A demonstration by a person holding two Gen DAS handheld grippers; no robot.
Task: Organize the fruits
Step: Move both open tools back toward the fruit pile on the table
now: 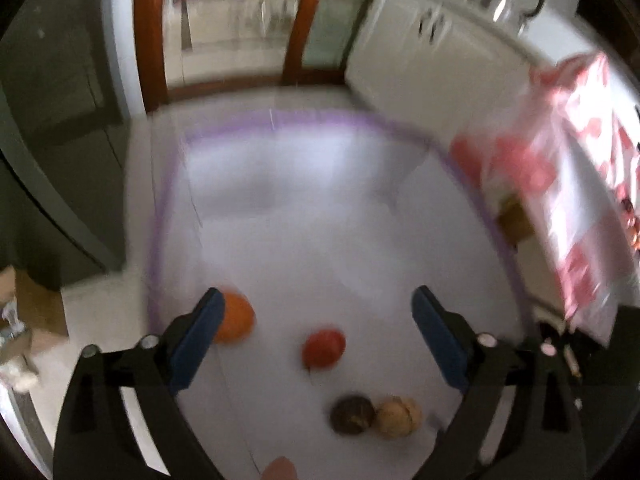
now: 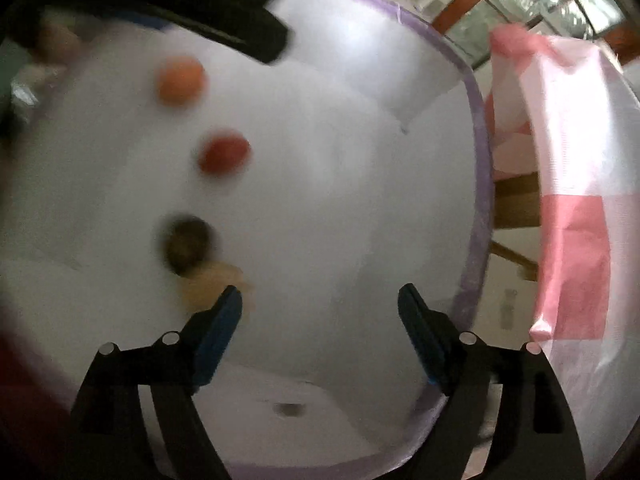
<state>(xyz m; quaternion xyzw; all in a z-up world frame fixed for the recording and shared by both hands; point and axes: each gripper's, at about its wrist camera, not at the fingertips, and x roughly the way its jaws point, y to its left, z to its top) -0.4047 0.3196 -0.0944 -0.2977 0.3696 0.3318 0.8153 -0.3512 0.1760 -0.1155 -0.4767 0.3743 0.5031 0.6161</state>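
Inside the white fabric basket with a purple rim (image 1: 160,216) lie four small fruits: a round orange fruit (image 1: 236,320), a round red fruit (image 1: 323,349), a dark brown round fruit (image 1: 353,414) and a tan round fruit (image 1: 399,416). The brown and tan fruits touch; the red one lies near them toward the basket centre; the orange one lies near the basket's left wall.

The left gripper (image 1: 318,336) hovers above the basket floor with its blue-padded fingers (image 1: 200,340) spread apart and empty. The right gripper (image 2: 320,336) is likewise spread wide, holding nothing.

Handling: the fruits appear light and firm but round, so they will likely roll on the soft floor. Grip across the widest part with moderate force. The basket wall looks limp and will probably yield if pushed.

View differences: the left wrist view shows white kitchen cabinets (image 1: 432,52) beyond the basket. The right wrist view shows the pink-and-white checked cloth (image 2: 576,216) beside the basket rim more fully. Both views are motion-blurred.
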